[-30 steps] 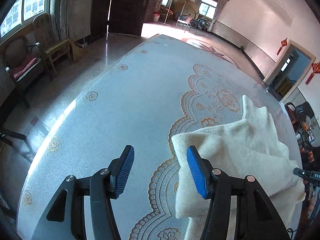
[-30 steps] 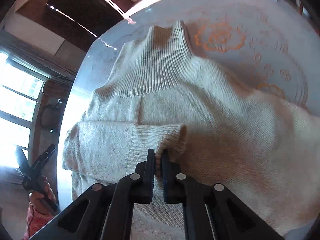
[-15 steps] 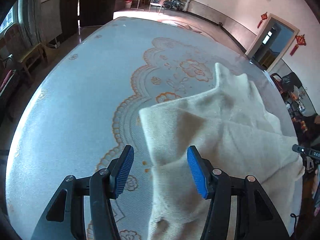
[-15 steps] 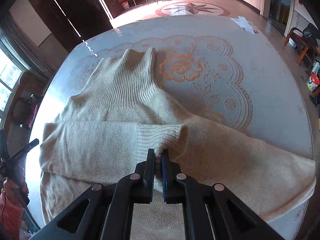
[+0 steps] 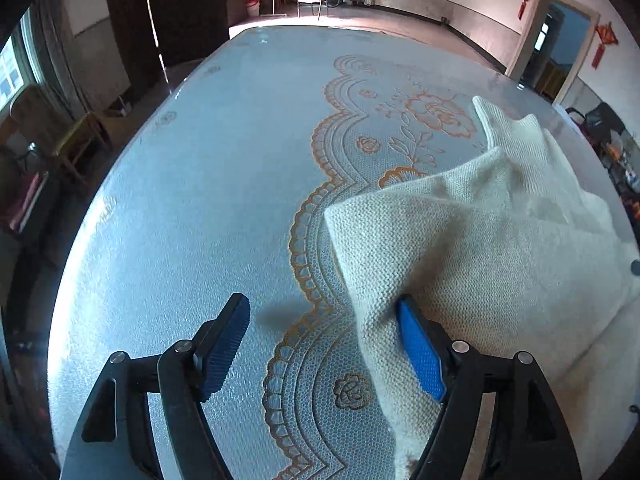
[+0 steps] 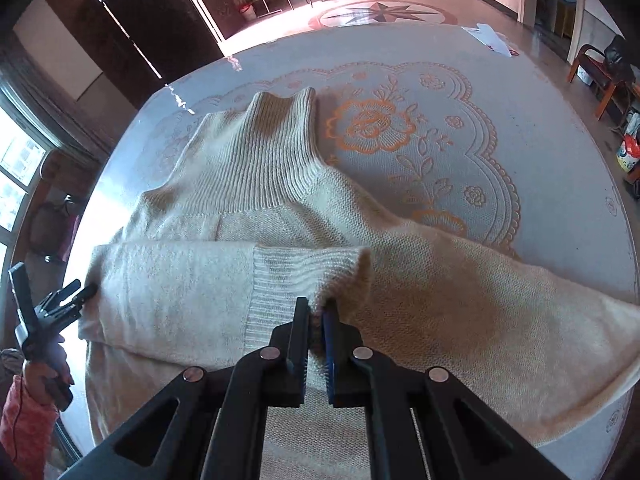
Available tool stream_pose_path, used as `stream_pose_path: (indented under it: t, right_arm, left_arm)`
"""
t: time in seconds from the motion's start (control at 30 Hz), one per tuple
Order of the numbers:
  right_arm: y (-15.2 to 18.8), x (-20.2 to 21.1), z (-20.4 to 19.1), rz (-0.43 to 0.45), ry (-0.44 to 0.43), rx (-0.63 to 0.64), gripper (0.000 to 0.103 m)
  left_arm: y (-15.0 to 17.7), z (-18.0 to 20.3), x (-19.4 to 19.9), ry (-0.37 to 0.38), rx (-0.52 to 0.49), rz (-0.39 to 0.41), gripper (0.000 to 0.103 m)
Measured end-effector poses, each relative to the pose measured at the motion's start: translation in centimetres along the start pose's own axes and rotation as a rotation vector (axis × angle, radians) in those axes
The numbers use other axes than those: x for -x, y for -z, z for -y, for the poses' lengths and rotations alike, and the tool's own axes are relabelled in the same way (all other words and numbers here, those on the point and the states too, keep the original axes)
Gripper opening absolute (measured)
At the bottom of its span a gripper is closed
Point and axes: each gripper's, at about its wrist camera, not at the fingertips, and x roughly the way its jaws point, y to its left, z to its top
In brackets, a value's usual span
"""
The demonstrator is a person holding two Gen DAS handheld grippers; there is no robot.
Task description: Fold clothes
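Fingers (image 6: 298, 344) of the right gripper (image 6: 316, 312) are pinched on the ribbed cuff (image 6: 296, 276) at lower centre; left gripper (image 5: 320, 324) fingers are spread beside the cream turtleneck sweater (image 6: 248, 184), which is laid across the worktop (image 5: 208, 184).

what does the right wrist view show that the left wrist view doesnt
Only the right wrist view shows the right gripper shut on the ribbed sleeve cuff, the ribbed turtleneck collar seen whole, and the white papers at the table's far edge.

Only the left wrist view shows the left gripper open, its right finger's blue pad against the sweater's near edge.

Both share the cream sweater lying on the floral tablecloth.
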Motion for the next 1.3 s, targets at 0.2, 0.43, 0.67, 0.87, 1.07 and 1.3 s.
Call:
stream_pose_path:
  t: [0.2,0.43,0.67,0.87,1.07,1.3]
  right_arm:
    - [0.5,-1.1,1.7,-0.016,0.052,-0.024,0.007]
    - [-0.1,1.5,1.9,0.093,0.372,-0.02,0.027]
    - [1.7,-1.1,-8.7,0.106,0.102,0.339,0.027]
    - [2.2,-4.4,-9.3,0.039,0.093,0.38,0.027]
    - [2.5,2.1,-2.3,0.123,0.024,0.1,0.029]
    - [7.3,12.8,12.3,0.175,-0.021,-0.289,0.029]
  left_arm:
    - [-0.6,-0.5,1.8,0.071,0.081,0.074,0.076]
    - [-1.3,-1.1,3.9,0.154,0.176,0.161,0.076]
    - [0.5,5.8,0.0,0.047,-0.135,0.061,0.076]
    - [2.0,4.5,-0.3,-0.022,-0.171,0.11,0.093]
    - [1.7,3.4,-0.1,-0.011,-0.107,0.081,0.093]
    - [3.1,5.9,4.7,0.041,-0.011,0.166,0.093]
